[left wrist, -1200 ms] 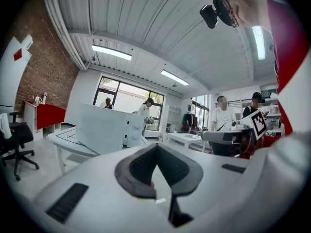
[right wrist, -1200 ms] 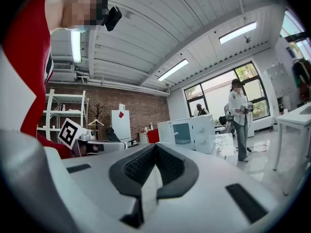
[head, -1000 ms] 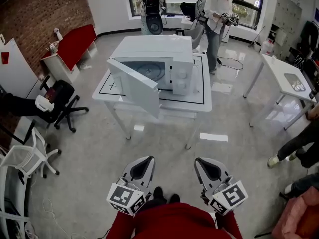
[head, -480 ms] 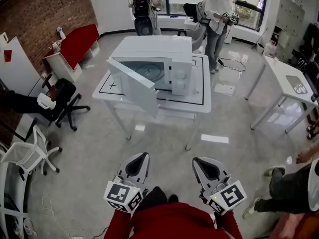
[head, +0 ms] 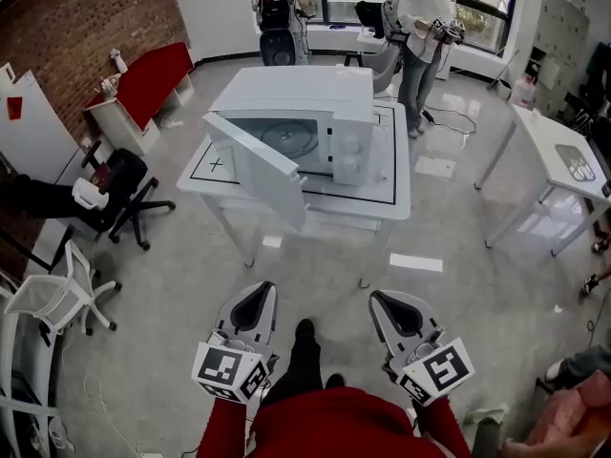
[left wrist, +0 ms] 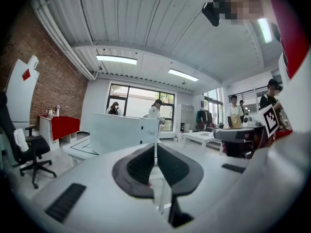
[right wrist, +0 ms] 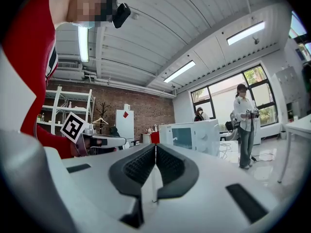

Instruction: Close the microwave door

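A person in red sleeves (head: 329,426) is holding the left tongs (head: 258,292) and the right tongs (head: 386,301) side by side, well short of the microwave (head: 296,93) and both pointing toward it. Each pair of jaws is pressing together with nothing between them, as each gripper view is showing. A marker cube (head: 229,372) is riding on the back of the left tongs and another cube (head: 437,372) on the right. The person's dark shoe (head: 304,332) is showing on the grey floor (head: 172,284) between them.

The microwave is sitting on a white surface (head: 396,197) marked with a black outline. Its door (head: 258,168) is hanging wide open, swung out from the microwave's left side in the head view and reaching toward the surface's near edge. The round turntable (head: 286,138) is showing inside.

A white sheet (head: 416,262) is lying on the floor in front of the microwave, off to its right. A black office chair (head: 124,184) and a red cabinet (head: 148,79) are standing to the microwave's left, against a brick wall (head: 86,17). Behind the microwave, by the windows, a person in a white top (head: 420,12) is handling a device and another is wearing a backpack (head: 277,3). A second white table (head: 563,156) is standing to the microwave's right.
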`<move>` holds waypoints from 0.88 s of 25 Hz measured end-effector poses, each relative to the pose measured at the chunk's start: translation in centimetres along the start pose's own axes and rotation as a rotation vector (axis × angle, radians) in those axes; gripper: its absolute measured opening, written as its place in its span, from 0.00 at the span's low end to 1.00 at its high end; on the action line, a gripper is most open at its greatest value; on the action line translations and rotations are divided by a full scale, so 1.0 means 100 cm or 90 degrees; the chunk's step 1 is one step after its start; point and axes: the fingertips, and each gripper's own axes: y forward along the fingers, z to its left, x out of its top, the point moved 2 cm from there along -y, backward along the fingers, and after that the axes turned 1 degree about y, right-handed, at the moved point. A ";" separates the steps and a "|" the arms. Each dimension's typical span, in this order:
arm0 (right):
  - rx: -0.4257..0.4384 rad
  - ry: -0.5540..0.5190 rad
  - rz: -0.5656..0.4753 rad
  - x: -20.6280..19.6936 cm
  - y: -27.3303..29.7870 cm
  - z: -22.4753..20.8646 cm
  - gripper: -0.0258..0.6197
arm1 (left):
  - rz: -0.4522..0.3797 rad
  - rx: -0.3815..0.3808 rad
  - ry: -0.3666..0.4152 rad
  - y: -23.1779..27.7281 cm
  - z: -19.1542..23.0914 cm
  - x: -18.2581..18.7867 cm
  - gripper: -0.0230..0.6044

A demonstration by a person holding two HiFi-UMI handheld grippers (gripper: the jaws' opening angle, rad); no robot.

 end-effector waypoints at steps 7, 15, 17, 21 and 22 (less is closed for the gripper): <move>-0.018 0.000 0.003 0.004 0.034 -0.024 0.06 | 0.012 -0.006 0.005 0.030 0.024 0.000 0.06; -0.028 0.001 0.010 0.008 0.076 -0.042 0.06 | 0.032 -0.013 0.022 0.064 0.051 -0.002 0.15; -0.031 0.003 0.008 0.008 0.085 -0.046 0.06 | 0.035 -0.014 0.022 0.072 0.056 -0.003 0.17; -0.033 -0.004 0.003 0.010 0.101 -0.052 0.07 | 0.045 -0.020 0.023 0.087 0.064 -0.005 0.22; -0.033 -0.008 -0.005 0.012 0.105 -0.053 0.07 | 0.048 -0.021 0.024 0.090 0.066 -0.005 0.24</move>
